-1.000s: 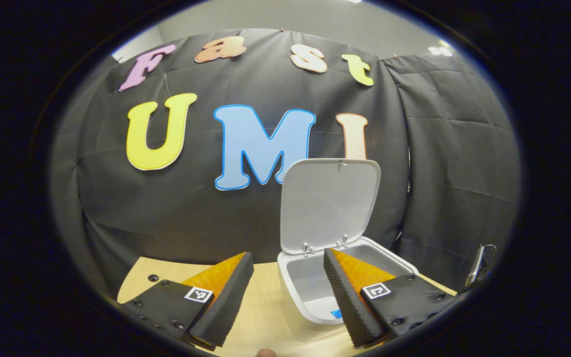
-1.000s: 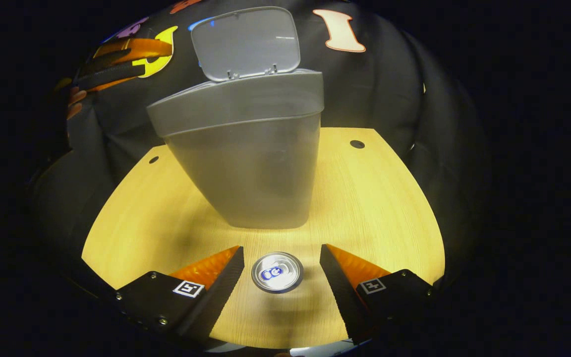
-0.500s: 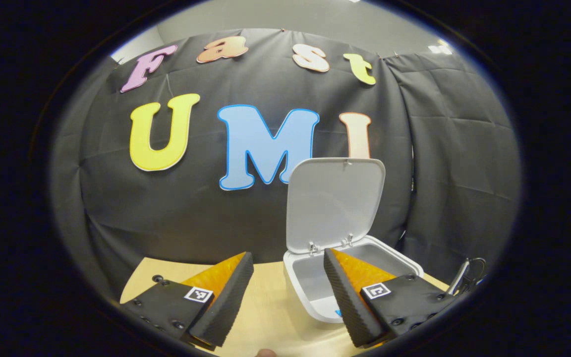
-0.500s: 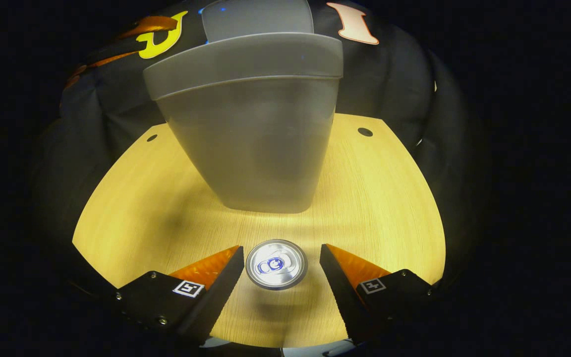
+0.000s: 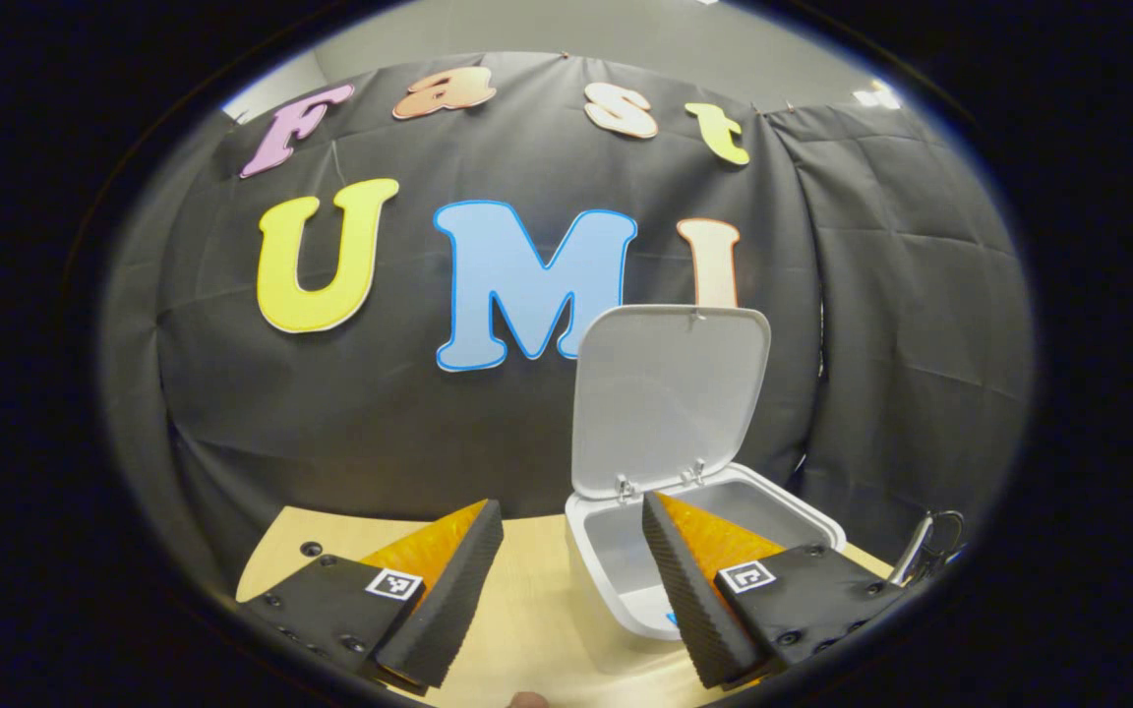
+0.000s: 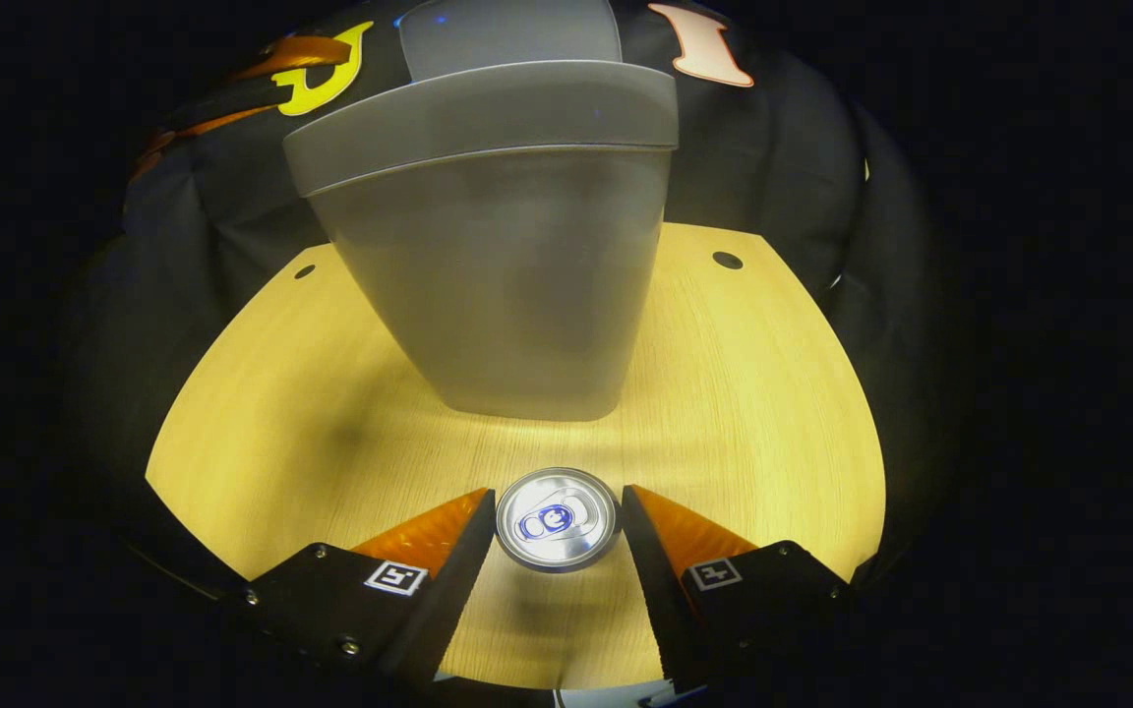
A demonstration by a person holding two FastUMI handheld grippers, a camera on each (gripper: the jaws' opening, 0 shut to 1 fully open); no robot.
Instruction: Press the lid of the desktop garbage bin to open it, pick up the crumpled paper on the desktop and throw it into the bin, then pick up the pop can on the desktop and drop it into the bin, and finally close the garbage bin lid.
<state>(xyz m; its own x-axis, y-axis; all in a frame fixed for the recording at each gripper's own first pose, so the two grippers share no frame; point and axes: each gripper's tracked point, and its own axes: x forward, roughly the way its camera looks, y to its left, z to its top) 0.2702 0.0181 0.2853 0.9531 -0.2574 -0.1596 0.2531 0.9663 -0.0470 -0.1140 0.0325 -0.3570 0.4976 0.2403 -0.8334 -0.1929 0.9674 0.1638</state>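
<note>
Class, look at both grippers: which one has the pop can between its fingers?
The right gripper: the pop can stands upright between its fingers before the bin. The left gripper holds nothing, hanging by the open lid.

shiny metal can (image 6: 556, 518), matt plastic bin (image 6: 503, 265), wood-grain desktop (image 6: 744, 393)

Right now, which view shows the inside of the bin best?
The left gripper view: it looks past the raised lid into the open bin. The right gripper view shows the bin's outer wall from low, behind the pop can.
</note>
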